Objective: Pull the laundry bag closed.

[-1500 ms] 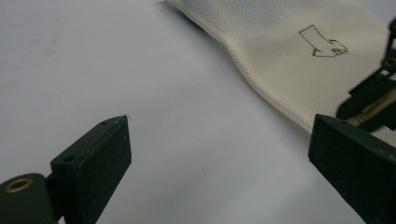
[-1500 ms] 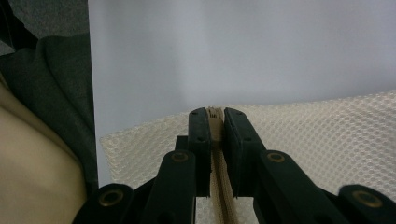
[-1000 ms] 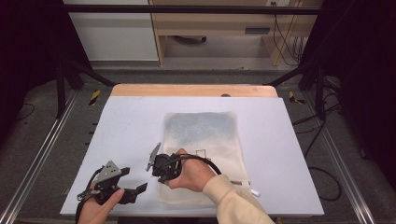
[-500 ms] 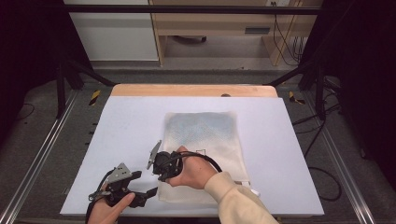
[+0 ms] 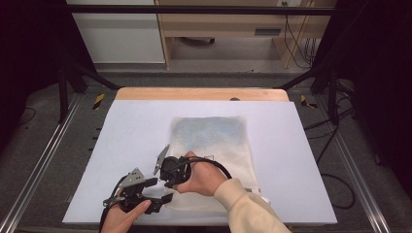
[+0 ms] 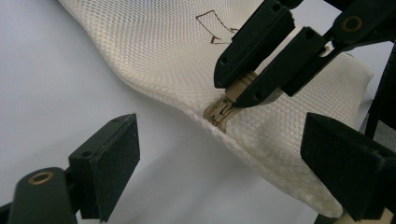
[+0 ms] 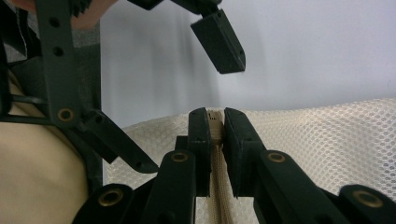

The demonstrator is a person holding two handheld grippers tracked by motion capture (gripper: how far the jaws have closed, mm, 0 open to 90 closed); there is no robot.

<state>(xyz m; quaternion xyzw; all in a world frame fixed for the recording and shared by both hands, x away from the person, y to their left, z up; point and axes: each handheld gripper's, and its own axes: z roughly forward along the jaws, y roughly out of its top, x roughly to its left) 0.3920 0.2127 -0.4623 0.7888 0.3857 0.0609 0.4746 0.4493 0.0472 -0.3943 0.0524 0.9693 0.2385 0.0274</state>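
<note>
Pinching the zipper pull [image 7: 214, 127] of the mesh bag [image 5: 214, 141] lying on the table [image 5: 291, 145], the right gripper [image 7: 214, 122] holds shut; the left gripper [image 6: 224, 158], jaws wide but just closing slightly with nothing gripped, must next clamp the bag's edge so the zip can slide.

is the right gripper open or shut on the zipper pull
Shut: the right gripper has its jaws clamped on the beige zipper pull at the mesh bag's edge.
</note>
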